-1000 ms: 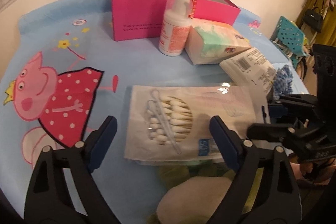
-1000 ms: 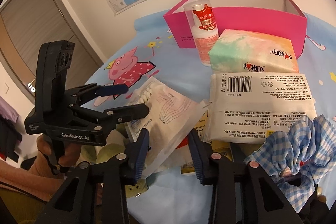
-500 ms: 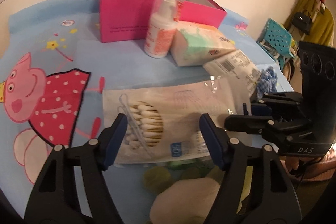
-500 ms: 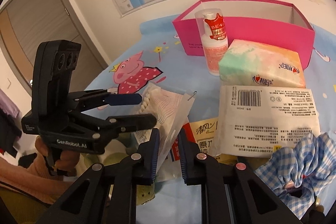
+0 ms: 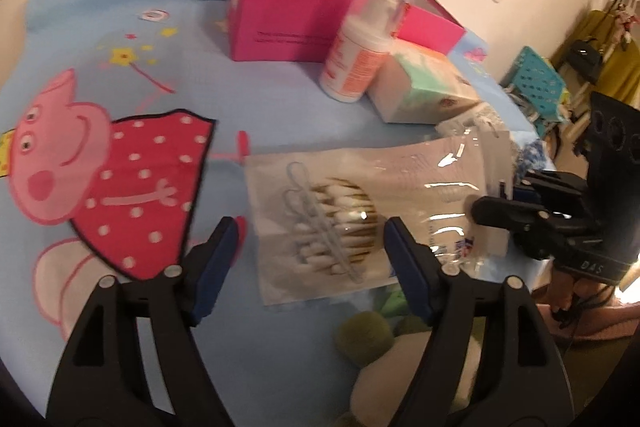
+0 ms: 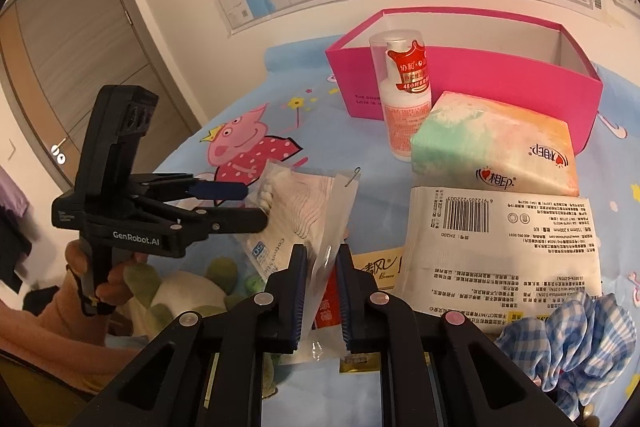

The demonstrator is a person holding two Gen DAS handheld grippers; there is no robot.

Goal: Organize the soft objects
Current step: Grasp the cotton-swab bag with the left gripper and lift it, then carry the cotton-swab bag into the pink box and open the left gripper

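Observation:
A clear bag of cotton swabs [image 5: 340,219] lies on the blue cartoon tablecloth [image 5: 240,99], its right end raised. My right gripper [image 6: 322,267] is shut on the thin plastic edge of that bag [image 6: 304,203]; in the left wrist view it [image 5: 496,197] comes in from the right. My left gripper [image 5: 312,251] hovers over the swab end, jaws opening, pads not pressing the bag. A green and cream plush toy [image 5: 384,355] lies under the near edge of the bag. A blue checked scrunchie [image 6: 580,339] sits at the front right.
An open pink box [image 6: 480,75] stands at the back, with a pump lotion bottle [image 6: 404,99] and a pastel tissue pack [image 6: 492,151] in front. A white barcode packet [image 6: 500,247] overlaps a yellow pack [image 6: 380,267]. A hand [image 6: 104,275] holds the left gripper.
My right gripper has closed onto the bag's edge and lifted that end. The left gripper narrowed, then widened, and shifted left over the swabs.

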